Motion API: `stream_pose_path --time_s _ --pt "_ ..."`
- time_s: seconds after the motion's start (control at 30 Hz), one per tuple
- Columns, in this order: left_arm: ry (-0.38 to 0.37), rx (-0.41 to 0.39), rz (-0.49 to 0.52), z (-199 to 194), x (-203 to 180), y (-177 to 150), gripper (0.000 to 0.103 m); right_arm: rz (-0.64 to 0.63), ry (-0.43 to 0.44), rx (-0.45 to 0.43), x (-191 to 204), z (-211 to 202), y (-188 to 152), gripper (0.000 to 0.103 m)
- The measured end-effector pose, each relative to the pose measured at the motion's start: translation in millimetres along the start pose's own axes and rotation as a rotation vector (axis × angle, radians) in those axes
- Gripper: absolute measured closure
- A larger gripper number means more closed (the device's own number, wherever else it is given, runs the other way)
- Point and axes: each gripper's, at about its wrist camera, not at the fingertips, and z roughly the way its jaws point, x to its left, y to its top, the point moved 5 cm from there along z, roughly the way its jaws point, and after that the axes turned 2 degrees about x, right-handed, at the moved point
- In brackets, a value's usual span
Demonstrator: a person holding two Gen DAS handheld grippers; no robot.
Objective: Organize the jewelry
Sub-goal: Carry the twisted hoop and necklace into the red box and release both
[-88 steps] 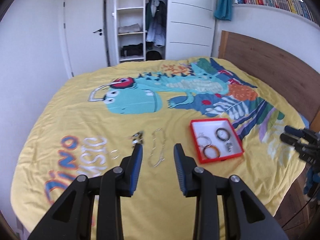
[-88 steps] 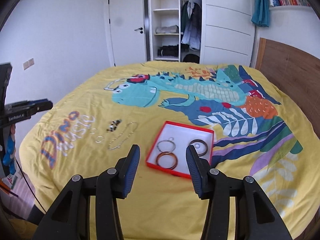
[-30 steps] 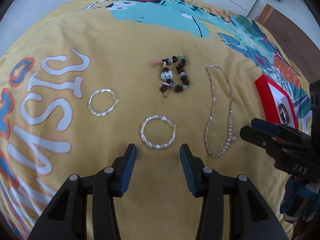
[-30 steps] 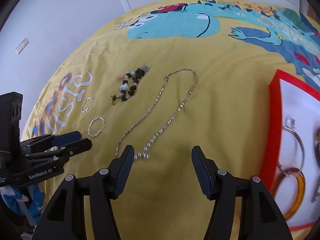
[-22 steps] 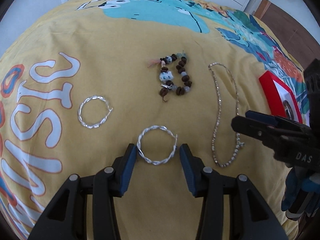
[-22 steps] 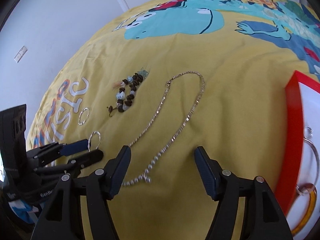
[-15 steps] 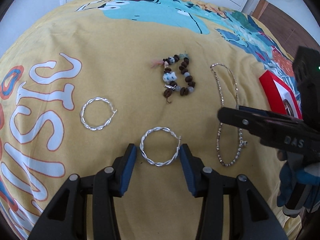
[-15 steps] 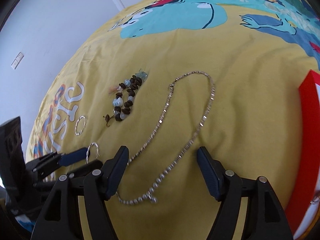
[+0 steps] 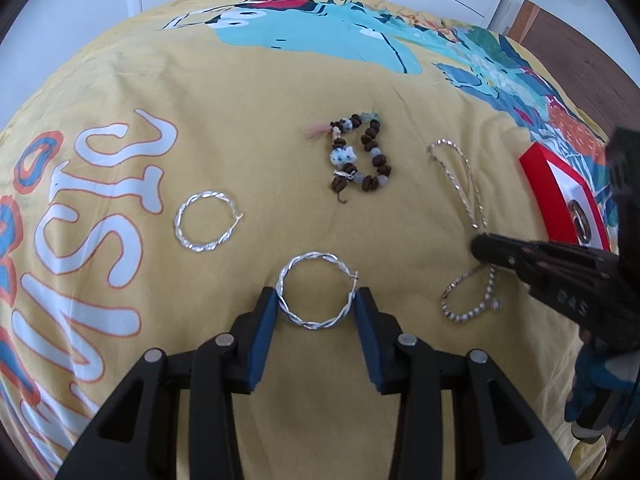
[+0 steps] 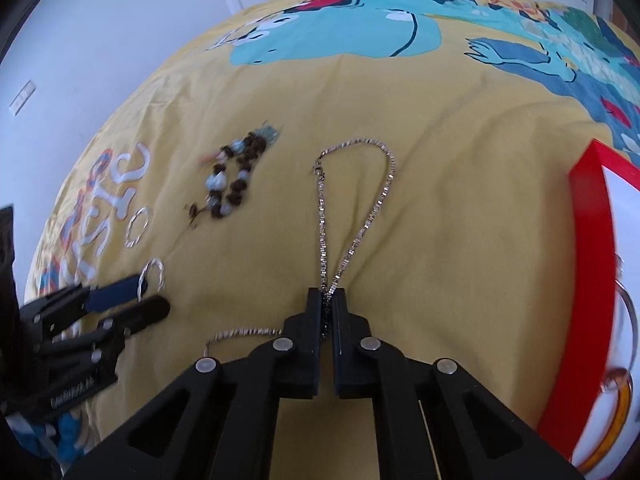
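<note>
Silver chain necklace (image 10: 352,216): a long, thin loop of small bright links with its clasp at the far end, lying on the yellow bedspread (image 9: 248,128) just left of the red tray (image 10: 588,264). It probably weighs almost nothing, is fully limp and likely to slide or tangle; best pinched where the two strands run together, so both lift as one. The right gripper (image 10: 326,300) has its fingers pressed together on exactly that spot, both strands caught between the pads.

Twisted silver hoop (image 9: 316,290): a rigid, light, open ring farther left of the tray, beyond the chain. Likely springy and prone to skate on cloth; take it across its width. The left gripper (image 9: 316,308) straddles it, its jaws closing, and the pads appear to be just meeting its sides.

Second hoop (image 9: 206,220) and brown beaded bracelet (image 9: 360,158): left of the chain, untouched.
</note>
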Motion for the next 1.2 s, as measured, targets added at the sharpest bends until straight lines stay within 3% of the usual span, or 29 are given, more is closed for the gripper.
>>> stream_pose_path --time_s 0.33,0.83,1.2 --pt "0.016 -0.032 -0.019 -44 -5 -16 0.066 -0.003 0.056 -0.093 9 -73 -30 0.100" --pt "0.010 -0.170 0.019 -158 -45 -45 0.066 -0.020 0.034 -0.274 24 -211 -70 0.100" --pt "-0.012 -0.231 0.076 -203 -102 -53 0.066 0.019 -0.010 -0.383 -11 -282 -102 0.101"
